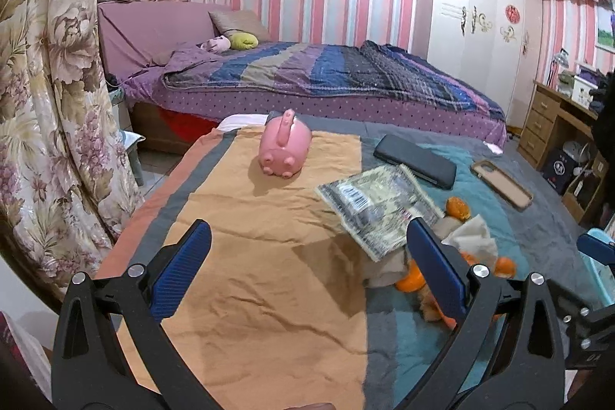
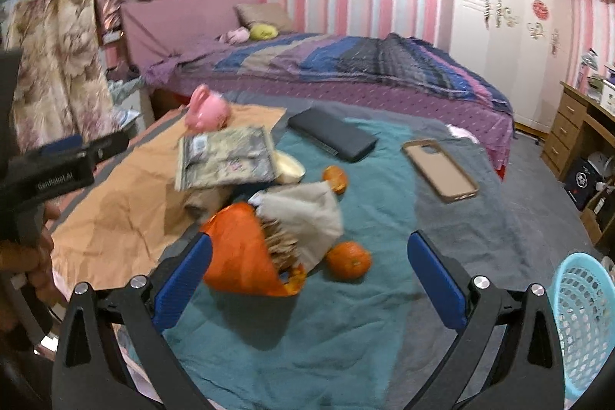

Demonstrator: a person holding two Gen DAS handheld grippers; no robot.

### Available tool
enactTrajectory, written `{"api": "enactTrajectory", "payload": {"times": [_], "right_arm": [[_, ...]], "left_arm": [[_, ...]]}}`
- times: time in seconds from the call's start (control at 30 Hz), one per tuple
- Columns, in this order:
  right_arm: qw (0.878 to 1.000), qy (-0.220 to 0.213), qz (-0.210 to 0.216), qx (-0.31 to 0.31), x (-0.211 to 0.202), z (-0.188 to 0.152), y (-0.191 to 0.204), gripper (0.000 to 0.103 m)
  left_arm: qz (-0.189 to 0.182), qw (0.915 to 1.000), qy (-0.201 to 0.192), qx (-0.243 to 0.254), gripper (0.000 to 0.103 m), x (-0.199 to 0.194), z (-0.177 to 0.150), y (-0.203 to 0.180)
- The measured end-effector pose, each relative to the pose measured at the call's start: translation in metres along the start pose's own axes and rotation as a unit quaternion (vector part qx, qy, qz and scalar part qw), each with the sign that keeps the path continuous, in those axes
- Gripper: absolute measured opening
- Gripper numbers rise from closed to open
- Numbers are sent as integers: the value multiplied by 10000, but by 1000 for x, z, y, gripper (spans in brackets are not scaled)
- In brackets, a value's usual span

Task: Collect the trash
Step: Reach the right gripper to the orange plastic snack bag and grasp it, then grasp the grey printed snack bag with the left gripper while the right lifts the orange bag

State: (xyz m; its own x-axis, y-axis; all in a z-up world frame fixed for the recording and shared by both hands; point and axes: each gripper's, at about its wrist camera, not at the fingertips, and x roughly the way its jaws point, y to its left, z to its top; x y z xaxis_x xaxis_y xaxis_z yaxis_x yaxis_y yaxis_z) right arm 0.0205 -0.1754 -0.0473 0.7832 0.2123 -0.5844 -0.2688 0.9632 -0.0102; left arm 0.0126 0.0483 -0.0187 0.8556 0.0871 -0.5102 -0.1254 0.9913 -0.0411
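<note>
A trash pile lies on the teal cloth: a silvery printed wrapper (image 2: 226, 160), an orange bag (image 2: 242, 252), a crumpled tissue (image 2: 303, 214) and orange peel pieces (image 2: 348, 260). My right gripper (image 2: 309, 271) is open just in front of the pile, its left finger beside the orange bag. My left gripper (image 1: 307, 256) is open over the tan cloth. Its right finger stands by the silvery wrapper (image 1: 378, 208), the tissue (image 1: 469, 237) and the peel (image 1: 457, 208). A light blue basket (image 2: 584, 306) stands at the right.
A pink piggy bank (image 1: 284, 150), a black case (image 1: 415, 160) and a brown phone case (image 1: 501, 183) lie further back on the cloth. A bed (image 1: 326, 79) stands behind, a curtain (image 1: 50, 83) on the left and a wooden desk (image 2: 576, 125) on the right.
</note>
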Motion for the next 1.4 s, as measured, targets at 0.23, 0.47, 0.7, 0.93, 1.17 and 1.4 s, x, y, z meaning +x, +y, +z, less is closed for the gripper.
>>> {"api": "enactTrajectory", "payload": {"times": [0.23, 0.47, 0.7, 0.93, 1.17, 1.4], "right_arm": [[9990, 286, -42, -352, 21, -17, 31, 86], [9952, 773, -170, -572, 45, -30, 44, 34], [9973, 589, 400, -202, 31, -23, 24, 1], [9978, 77, 528, -390, 6, -12, 25, 0], [9978, -483, 422, 141, -17, 13, -11, 0], [9960, -711, 249, 482, -24, 30, -48, 0]], "left_arm": [[-158, 9994, 218, 231, 98, 1, -19, 9], [-376, 9979, 400, 348, 98, 3, -33, 14], [-375, 9984, 335, 244, 98, 0, -32, 24], [-390, 9985, 274, 257, 98, -2, -28, 22], [-440, 9985, 248, 219, 98, -1, -25, 12], [-597, 9972, 324, 327, 98, 12, -19, -18]]}}
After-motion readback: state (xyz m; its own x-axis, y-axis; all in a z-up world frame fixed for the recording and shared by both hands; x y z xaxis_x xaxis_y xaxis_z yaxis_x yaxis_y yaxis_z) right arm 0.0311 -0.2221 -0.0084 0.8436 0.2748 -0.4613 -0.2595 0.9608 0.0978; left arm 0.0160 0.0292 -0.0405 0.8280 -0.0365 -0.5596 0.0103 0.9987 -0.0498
